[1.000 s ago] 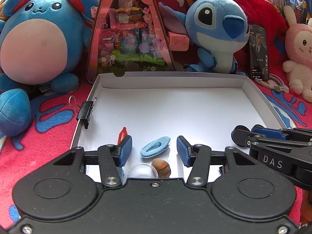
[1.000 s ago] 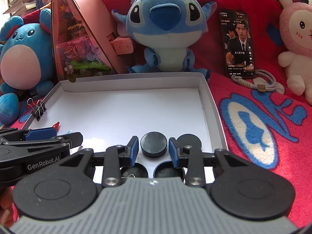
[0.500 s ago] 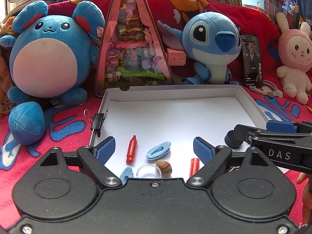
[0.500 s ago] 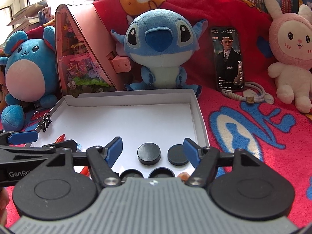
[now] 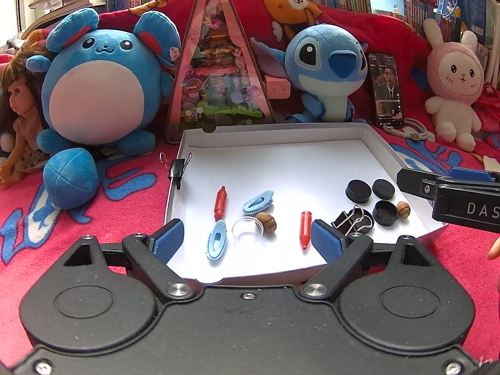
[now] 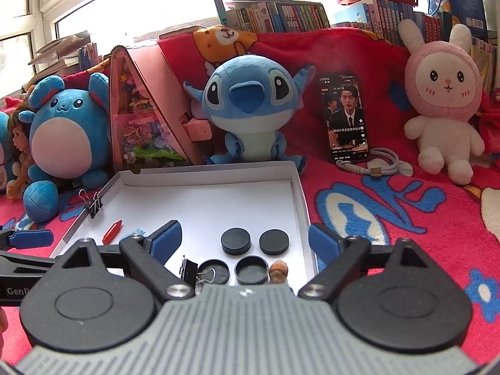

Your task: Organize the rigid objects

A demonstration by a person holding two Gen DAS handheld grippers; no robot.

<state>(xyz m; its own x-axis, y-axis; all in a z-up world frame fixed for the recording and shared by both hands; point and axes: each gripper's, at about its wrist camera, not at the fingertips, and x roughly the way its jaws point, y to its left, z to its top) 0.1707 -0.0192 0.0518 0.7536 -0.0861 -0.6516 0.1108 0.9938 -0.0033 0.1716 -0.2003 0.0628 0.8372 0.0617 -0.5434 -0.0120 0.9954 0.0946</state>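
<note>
Left wrist view: my left gripper [image 5: 247,239] stands open over the white box [image 5: 378,143]; red caps, blue clips [image 5: 258,201] lie near-left, black lids [image 6: 236,242] near-right. My empty right gripper [image 6: 245,239] is opening.

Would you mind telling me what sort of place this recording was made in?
Most likely a bedroom or living room at home, perhaps a child's: plush toys such as the blue plush and the pink rabbit plush sit on a red blanket, with a row of books behind by a window.
</note>
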